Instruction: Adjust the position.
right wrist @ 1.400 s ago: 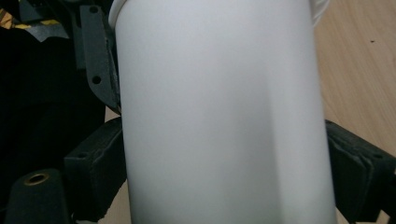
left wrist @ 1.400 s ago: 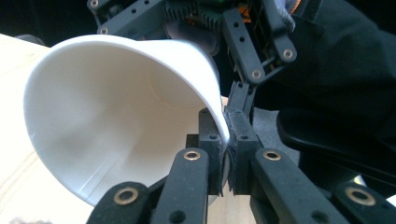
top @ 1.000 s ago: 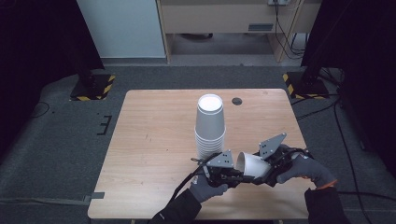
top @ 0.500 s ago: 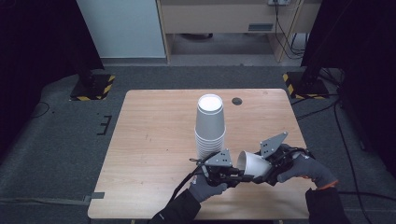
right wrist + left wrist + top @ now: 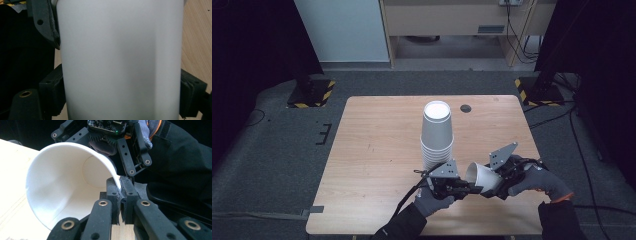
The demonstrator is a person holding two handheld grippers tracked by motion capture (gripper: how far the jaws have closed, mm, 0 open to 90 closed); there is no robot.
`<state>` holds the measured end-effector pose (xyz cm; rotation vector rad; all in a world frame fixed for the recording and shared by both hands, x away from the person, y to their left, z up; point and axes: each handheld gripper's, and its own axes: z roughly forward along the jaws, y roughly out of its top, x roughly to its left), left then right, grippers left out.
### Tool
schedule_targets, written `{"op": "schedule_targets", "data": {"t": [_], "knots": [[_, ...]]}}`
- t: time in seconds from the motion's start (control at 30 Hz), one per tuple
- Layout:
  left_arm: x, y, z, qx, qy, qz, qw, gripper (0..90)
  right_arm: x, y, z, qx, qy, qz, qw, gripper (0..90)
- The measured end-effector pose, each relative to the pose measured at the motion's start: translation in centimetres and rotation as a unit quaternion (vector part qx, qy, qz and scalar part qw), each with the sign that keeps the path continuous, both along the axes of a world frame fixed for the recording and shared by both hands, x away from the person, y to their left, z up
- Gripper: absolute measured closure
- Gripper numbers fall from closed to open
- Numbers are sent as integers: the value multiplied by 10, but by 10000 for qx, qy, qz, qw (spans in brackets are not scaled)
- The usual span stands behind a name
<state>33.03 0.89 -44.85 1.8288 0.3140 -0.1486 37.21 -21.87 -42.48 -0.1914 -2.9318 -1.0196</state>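
Note:
A single white paper cup (image 5: 484,176) lies on its side just above the table's front edge, held between both grippers. My left gripper (image 5: 468,189) pinches the cup's rim (image 5: 117,181); its jaws have just been closing and stand shut with the thin rim wall between the pads. In the left gripper view the cup (image 5: 62,182) opens towards me and its inside is bare. My right gripper (image 5: 499,182) clamps the cup's body (image 5: 120,60) from both sides, one black pad (image 5: 53,87) on each flank. A tall stack of white cups (image 5: 437,135) stands upside down mid-table, just behind the hands.
The wooden table (image 5: 372,150) has a small black round hole or cap (image 5: 466,108) near its far edge. Yellow-and-black striped stand bases (image 5: 312,94) sit on the grey floor at both far corners. A cable (image 5: 409,197) trails from the left gripper.

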Motion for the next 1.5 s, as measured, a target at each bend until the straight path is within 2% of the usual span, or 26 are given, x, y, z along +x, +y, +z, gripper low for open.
{"op": "schedule_targets", "data": {"t": [0.27,0.57,0.87,1.07,1.2,1.3,1.5], "knots": [[-1,-4,-1,85,17,-53,9999,864,-1,4,-3,-90,34,80,9999,137],[-1,-5,-1,117,42,-65,9999,864,-1,9,-2,-183,-40,119,9998,132],[-1,-7,-1,166,38,-80,9998,864,-1,13,-4,-300,9,149,9994,136],[-1,-6,0,118,67,-53,9999,860,0,12,-3,-202,36,145,9997,149],[-2,-8,-2,175,70,-55,9998,778,1,12,-2,-169,56,112,9998,151],[-3,-5,-1,31,6,-29,10000,700,1,11,-1,-135,21,68,9999,151],[-3,5,6,-175,-61,82,9998,663,1,7,2,-93,-24,-3,10000,151]]}}
